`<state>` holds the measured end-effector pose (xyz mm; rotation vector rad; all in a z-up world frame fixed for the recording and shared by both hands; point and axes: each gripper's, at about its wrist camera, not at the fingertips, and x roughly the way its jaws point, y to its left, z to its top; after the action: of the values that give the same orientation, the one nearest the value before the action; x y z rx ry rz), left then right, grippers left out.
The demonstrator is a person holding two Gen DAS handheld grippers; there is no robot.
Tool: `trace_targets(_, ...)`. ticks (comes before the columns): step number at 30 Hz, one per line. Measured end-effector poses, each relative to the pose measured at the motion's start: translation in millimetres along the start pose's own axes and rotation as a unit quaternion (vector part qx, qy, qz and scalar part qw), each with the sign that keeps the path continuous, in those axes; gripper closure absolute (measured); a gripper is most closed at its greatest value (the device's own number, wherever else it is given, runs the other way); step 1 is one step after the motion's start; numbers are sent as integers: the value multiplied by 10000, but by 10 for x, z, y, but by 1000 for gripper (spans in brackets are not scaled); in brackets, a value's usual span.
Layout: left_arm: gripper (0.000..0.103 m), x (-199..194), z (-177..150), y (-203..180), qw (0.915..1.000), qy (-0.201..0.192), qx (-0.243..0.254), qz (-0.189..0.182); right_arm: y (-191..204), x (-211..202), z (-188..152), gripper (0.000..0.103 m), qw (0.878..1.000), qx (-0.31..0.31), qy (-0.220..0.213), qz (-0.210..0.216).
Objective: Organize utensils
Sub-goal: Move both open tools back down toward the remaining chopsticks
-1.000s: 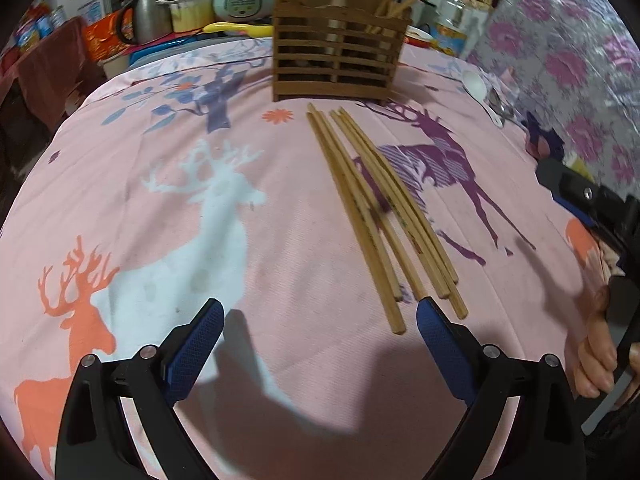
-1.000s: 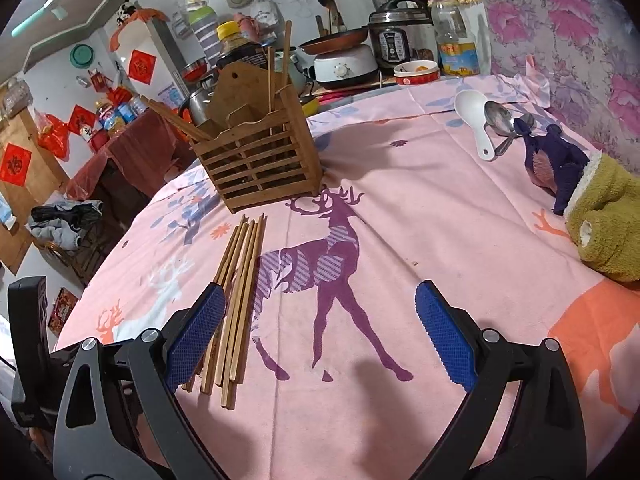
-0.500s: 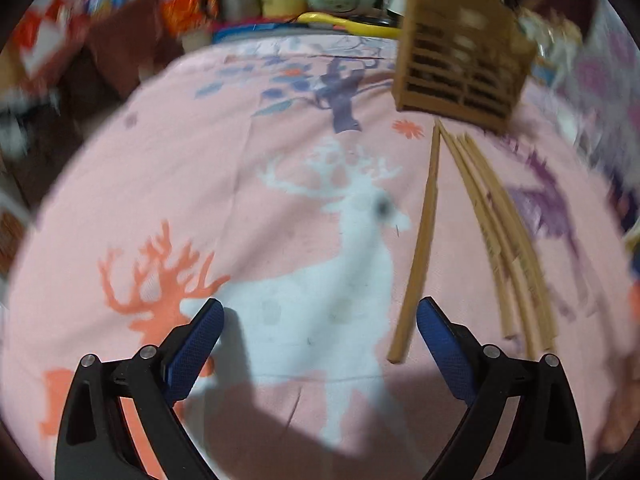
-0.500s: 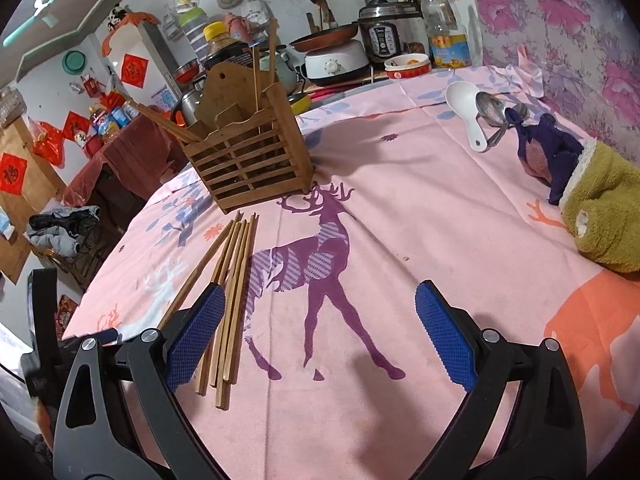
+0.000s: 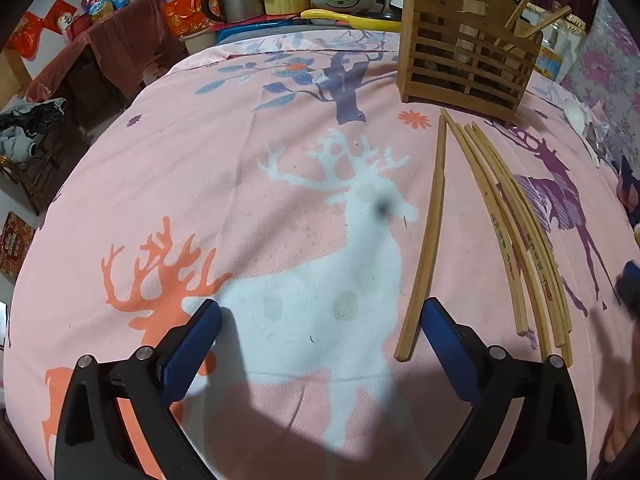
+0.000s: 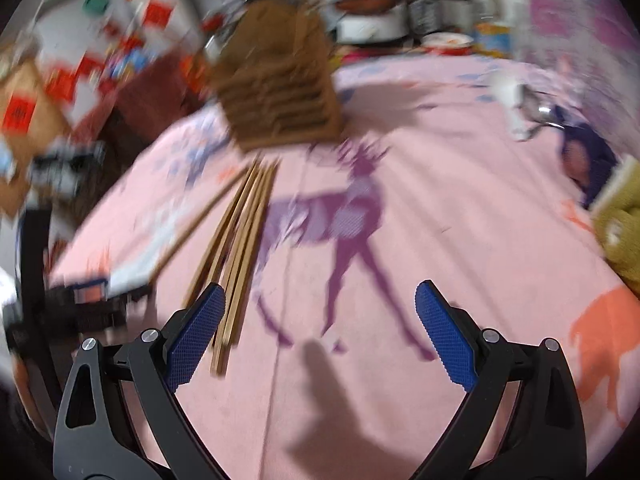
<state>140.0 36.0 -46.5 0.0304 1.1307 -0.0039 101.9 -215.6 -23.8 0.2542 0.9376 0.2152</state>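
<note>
Chopsticks fan apart on the deer-print worktop [image 5: 280, 152]: in the left wrist view, one stick [image 5: 427, 236] now lies split off from the bundle [image 5: 516, 236] it sat tight against a second ago, its near end just inside the right pad of the left hand-held gripper [image 5: 320, 336], whose jaws stand spread and empty. That lone stick looks like the next pick for the slatted wooden holder [image 5: 464, 56] at the far edge, where other sticks already stand.

Blur smears the right wrist view, a sign of a swing under way. The right hand-held gripper [image 6: 320, 320], jaws spread and holding nothing, now has its left pad over the near ends of the bundle [image 6: 240, 248]. Only this view shows the spoons [image 6: 520, 112] and the olive and purple cloth [image 6: 616, 208] at the far right; only the left view gives the stick's gap sharply.
</note>
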Motion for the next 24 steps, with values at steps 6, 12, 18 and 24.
trace_targets(6, 4, 5, 5, -1, 10000, -2, -1, -1, 423, 64, -196, 10, 9879, -1455, 128, -522)
trace_targets(12, 4, 4, 4, 1, 10000, -6, -1, 2, 428, 96, -210, 11, 9864, -1526, 254, -556)
trace_targets(18, 4, 3, 0, 5, 10000, -9, -1, 2, 468, 111, -202, 11, 9852, -1570, 233, -650)
trace_targets(24, 4, 4, 1, 5, 10000, -8, 4, -1, -23, 120, -55, 32, 9950, -347, 252, -901)
